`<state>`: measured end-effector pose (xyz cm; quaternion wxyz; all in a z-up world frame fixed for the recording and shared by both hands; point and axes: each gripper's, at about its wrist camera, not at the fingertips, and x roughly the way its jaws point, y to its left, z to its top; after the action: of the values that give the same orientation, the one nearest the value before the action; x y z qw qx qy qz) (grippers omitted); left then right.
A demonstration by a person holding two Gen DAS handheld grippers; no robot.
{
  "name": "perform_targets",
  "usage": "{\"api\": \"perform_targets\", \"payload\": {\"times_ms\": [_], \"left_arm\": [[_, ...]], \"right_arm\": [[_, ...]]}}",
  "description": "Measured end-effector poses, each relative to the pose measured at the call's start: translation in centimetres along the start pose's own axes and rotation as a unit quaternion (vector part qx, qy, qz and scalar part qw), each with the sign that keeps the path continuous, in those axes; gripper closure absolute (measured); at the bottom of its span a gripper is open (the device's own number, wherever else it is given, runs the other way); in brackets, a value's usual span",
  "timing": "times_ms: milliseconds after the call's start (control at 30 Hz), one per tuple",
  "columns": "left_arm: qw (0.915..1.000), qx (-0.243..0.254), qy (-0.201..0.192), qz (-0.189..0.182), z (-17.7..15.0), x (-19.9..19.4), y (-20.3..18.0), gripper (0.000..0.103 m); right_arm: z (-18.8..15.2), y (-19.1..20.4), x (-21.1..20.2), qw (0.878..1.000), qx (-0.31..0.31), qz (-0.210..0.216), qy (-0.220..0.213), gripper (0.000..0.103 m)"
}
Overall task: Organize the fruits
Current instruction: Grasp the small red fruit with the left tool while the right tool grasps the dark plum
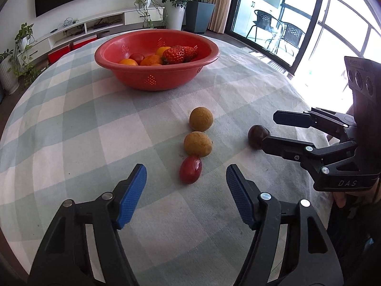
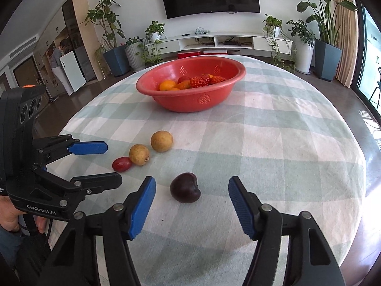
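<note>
A red bowl [image 1: 152,81] [image 2: 190,104] at the table's far side holds oranges, strawberries [image 1: 175,54] and a small red fruit. On the checked cloth lie two tan round fruits [image 1: 201,118] [image 1: 197,143], a red grape tomato [image 1: 190,169] [image 2: 122,164] and a dark cherry [image 1: 256,135] [image 2: 185,187]. My left gripper [image 1: 185,178] is open, just short of the tomato. My right gripper [image 2: 191,190] is open, with the cherry between its fingertips, not touching. Each gripper shows in the other's view: the right [image 1: 271,131] and the left [image 2: 112,164].
The round table [image 2: 285,143] has a pale green and white checked cloth. Its edge runs close on the right in the left wrist view. Beyond it are potted plants, a TV unit [image 2: 214,39] and glass doors.
</note>
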<state>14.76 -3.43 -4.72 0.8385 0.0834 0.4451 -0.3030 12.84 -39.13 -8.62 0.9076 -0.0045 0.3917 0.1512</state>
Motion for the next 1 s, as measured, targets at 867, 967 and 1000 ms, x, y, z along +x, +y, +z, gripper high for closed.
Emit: {"api": "perform_targets", "payload": {"times_ms": [867,967,1000], "left_arm": [[0.9979,0.051,0.039,-0.002,0.9,1.6,-0.7,0.085],[0.9981,0.048,0.038,-0.003,0.8,1.6,-0.7,0.085],[0.9982,0.047,0.037,-0.002,0.8,1.6,-0.7,0.085]], "right_arm": [[0.0,-0.2,-0.1,1.0,0.009,0.004,0.002,0.042],[0.0,-0.2,-0.1,1.0,0.009,0.004,0.003,0.042],[0.0,-0.2,-0.1,1.0,0.009,0.004,0.003,0.042]]}}
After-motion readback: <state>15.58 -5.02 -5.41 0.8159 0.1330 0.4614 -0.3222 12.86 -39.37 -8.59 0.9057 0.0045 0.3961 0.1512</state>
